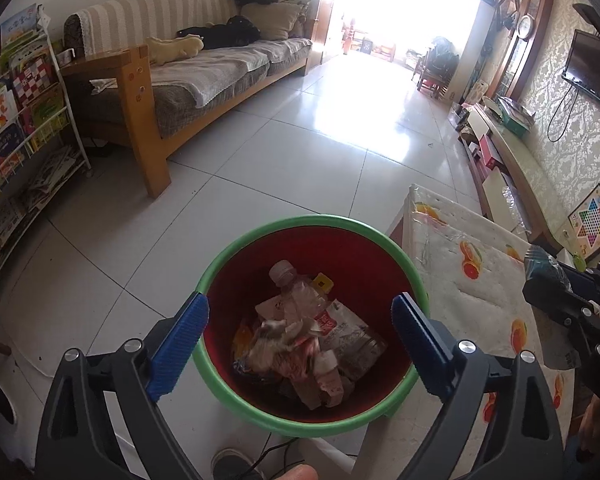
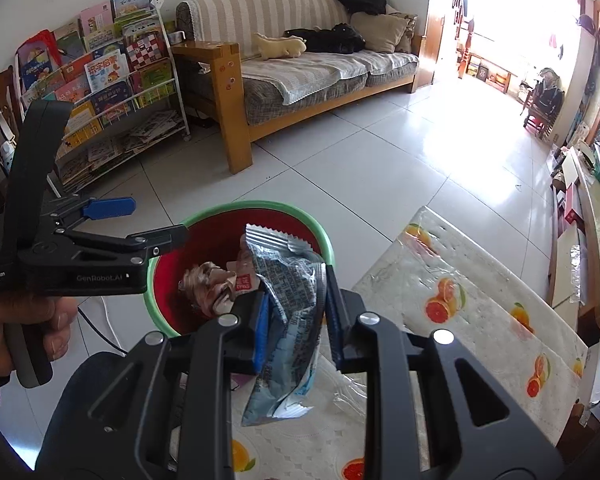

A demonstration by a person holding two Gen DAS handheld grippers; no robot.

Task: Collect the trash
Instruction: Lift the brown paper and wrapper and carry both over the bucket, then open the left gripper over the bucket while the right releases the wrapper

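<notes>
Risk lies with the right claw (image 2: 296,320): it pinches a blue-grey wrapper (image 2: 290,316) above the bench (image 2: 460,280), short of the bin (image 2: 320,236); released early, it would miss. The left claw (image 1: 300,340) hangs spread and empty over the bin.

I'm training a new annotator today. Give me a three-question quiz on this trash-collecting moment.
1. True or false: the left gripper holds something.
2. What does the right gripper clamp?
A. plastic bottle
B. blue-grey wrapper
C. book
3. Where does the plastic bottle lie?

Key:
1. False; it is open and empty above the bin.
2. B, the wrapper.
3. Inside the bin, on the other trash.
</notes>
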